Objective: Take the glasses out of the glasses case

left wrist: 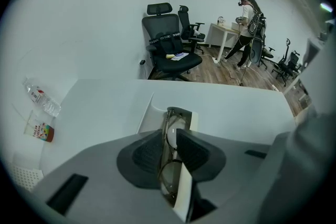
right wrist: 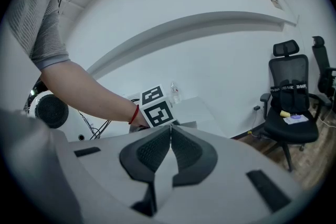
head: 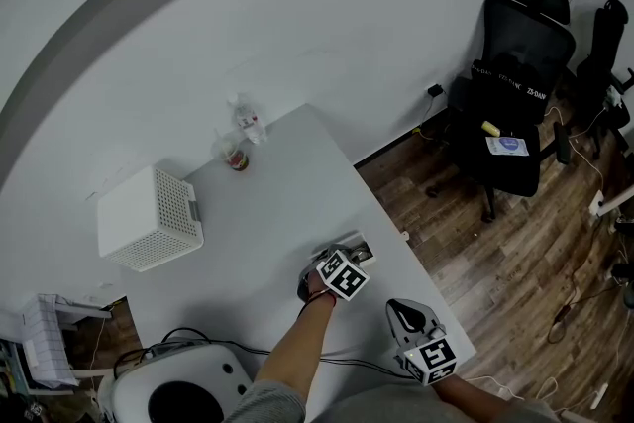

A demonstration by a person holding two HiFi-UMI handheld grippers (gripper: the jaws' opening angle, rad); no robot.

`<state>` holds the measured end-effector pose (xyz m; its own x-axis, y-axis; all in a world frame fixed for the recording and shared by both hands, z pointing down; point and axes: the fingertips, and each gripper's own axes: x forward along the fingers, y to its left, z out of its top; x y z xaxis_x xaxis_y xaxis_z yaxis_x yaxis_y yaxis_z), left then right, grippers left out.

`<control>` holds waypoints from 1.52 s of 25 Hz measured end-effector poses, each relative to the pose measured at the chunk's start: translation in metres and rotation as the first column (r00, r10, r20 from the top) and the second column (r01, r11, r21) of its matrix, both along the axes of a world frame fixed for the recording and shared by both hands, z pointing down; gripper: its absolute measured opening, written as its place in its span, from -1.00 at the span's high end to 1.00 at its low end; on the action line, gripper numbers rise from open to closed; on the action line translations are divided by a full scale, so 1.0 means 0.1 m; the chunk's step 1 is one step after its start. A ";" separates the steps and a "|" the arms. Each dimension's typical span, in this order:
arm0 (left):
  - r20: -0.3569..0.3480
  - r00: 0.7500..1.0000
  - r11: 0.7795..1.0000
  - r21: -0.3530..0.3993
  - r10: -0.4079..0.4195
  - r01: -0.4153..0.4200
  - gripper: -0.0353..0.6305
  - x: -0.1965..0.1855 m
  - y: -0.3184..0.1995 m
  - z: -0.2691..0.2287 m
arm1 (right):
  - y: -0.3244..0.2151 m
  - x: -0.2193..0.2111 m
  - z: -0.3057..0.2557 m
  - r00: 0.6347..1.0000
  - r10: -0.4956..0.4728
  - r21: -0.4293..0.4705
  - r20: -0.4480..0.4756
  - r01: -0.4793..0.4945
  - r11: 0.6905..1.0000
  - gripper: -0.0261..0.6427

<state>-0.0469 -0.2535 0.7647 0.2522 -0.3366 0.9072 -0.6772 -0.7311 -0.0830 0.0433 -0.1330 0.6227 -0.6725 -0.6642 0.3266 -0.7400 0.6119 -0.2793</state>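
Note:
An open white glasses case (head: 359,251) lies near the right edge of the white table (head: 267,213). My left gripper (head: 335,259) points steeply down into it. In the left gripper view the thin-rimmed glasses (left wrist: 167,165) stand on edge in the case (left wrist: 152,113), in the narrow gap of that gripper (left wrist: 169,132). The dark pads (left wrist: 147,152) touch the rim on both sides. My right gripper (head: 403,312) hovers by the table's front corner, apart from the case. Its jaws (right wrist: 170,129) are shut with nothing between them.
A white perforated box (head: 151,218) sits at the table's left. A cup (head: 236,157) and a plastic bottle (head: 248,119) stand at the far end. A black office chair (head: 510,114) is on the wooden floor to the right. Cables and a round white device (head: 178,391) lie near me.

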 end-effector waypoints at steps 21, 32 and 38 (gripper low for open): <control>-0.011 0.998 0.998 0.014 0.057 -0.057 0.68 0.07 0.06 0.00 | -0.02 0.04 0.01 1.000 0.013 0.025 -0.018 -0.012 1.000 0.89; 0.055 0.991 0.990 0.058 0.125 -0.128 0.76 0.12 0.14 -0.08 | -0.04 0.05 -0.02 1.000 0.018 0.030 -0.021 -0.018 0.999 0.89; 0.125 0.975 0.976 0.090 0.184 -0.196 0.79 0.15 0.20 -0.15 | -0.04 0.08 -0.03 0.999 0.028 0.034 -0.015 -0.027 0.999 0.89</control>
<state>-0.0323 -0.2333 0.7495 0.2167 -0.3844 0.8974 -0.5081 -0.8293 -0.2325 0.0511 -0.1375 0.6195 -0.6488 -0.6931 0.3142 -0.7608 0.6000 -0.2475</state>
